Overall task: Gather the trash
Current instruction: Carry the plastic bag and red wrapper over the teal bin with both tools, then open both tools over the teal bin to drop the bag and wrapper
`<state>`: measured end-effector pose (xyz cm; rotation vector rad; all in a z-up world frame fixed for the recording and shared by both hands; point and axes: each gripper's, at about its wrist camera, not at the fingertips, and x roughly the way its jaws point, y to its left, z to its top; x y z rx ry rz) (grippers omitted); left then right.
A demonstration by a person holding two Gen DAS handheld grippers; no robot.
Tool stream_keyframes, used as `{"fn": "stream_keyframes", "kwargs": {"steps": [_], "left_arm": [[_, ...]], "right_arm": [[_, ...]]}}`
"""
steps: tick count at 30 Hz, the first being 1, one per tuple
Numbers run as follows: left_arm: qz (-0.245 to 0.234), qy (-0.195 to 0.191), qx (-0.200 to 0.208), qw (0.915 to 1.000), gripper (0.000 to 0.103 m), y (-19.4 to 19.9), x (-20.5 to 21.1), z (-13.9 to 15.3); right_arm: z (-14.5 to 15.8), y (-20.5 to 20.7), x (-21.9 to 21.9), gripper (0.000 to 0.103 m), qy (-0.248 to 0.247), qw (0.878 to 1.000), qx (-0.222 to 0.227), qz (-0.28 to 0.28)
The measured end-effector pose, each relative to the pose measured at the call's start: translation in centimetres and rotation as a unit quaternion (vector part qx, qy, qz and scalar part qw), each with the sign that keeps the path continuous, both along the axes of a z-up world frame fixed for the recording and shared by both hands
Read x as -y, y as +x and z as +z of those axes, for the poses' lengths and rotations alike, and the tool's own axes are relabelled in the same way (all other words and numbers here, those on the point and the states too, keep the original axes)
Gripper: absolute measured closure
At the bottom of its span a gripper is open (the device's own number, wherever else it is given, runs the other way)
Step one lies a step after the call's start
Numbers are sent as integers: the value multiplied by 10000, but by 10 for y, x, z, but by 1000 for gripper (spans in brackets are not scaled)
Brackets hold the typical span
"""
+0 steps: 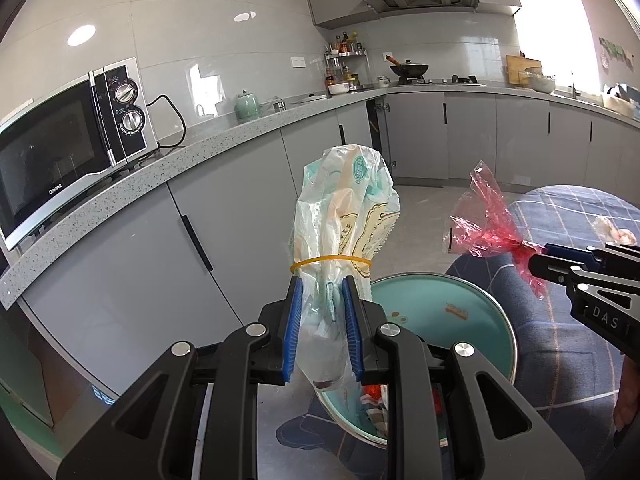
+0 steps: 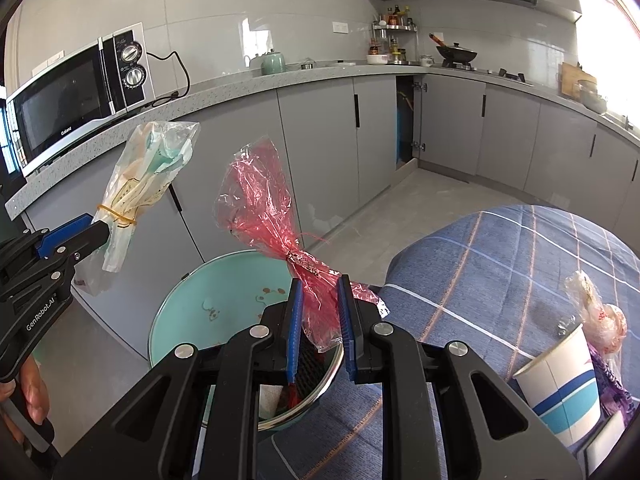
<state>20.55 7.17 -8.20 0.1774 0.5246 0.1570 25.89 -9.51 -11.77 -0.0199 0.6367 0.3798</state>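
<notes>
Trash held above the bin [image 1: 460,300]
Left gripper [image 1: 322,320] pinches white bag [image 1: 348,208], right gripper [image 2: 318,328] pinches red wrapper [image 2: 264,200]; next, likely release over bin

A red wrapper [image 2: 264,216], a pale printed bag [image 1: 346,216] with yellow band [image 1: 330,261], a teal bin [image 2: 208,308], blue checked cloth [image 2: 500,264].

Left gripper [image 1: 322,292]: black frame, blue ribbed pads, silver screws, "GenRobot.AI" lettering.
Right gripper [image 2: 318,294]: same build, "DAS" marking.
</notes>
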Motion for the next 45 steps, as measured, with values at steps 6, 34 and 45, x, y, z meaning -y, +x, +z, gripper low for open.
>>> {"fn": "stream_keyframes", "kwargs": {"steps": [6, 34, 45], "left_arm": [[-12, 33, -16, 10000, 81, 0, 4, -2], [-98, 112, -79, 9999, 48, 5, 3, -4], [-99, 124, -69, 9999, 39, 4, 3, -5]], "right_arm": [[-1, 3, -3, 85, -17, 10000, -27, 21], [-13, 11, -9, 64, -136, 9996, -233, 70], [-14, 9, -9, 61, -127, 9996, -252, 47]]}}
